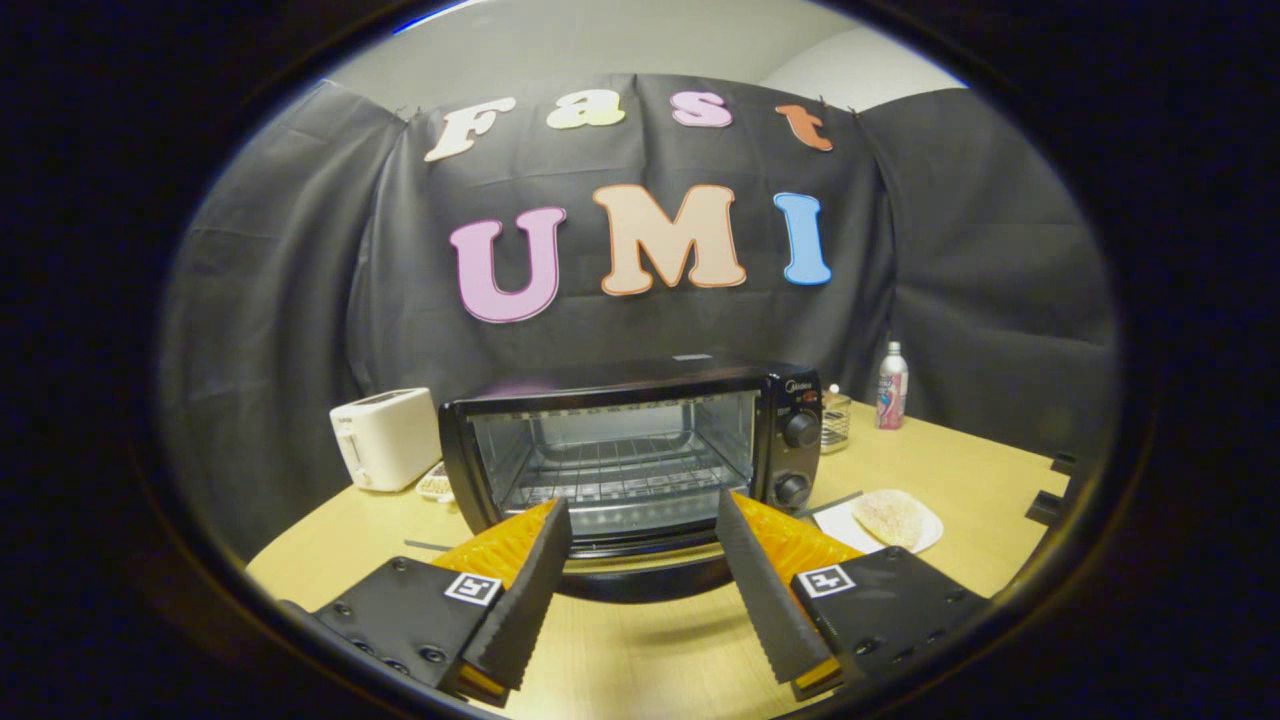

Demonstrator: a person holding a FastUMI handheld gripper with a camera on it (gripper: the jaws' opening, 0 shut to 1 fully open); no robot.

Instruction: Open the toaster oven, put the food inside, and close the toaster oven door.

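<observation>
One toaster oven (630, 460) sits on the worktop (960, 470), its glass door shut, just ahead of the gripper (645, 520) — whose two fingers are spread wide, gripping nothing. One plate (925, 537) with one piece of food (890, 516) lies right of the oven. One white toaster (385, 438) stands to its left — one bottle (891, 385) and one small jar (836, 418) behind its right side.
</observation>
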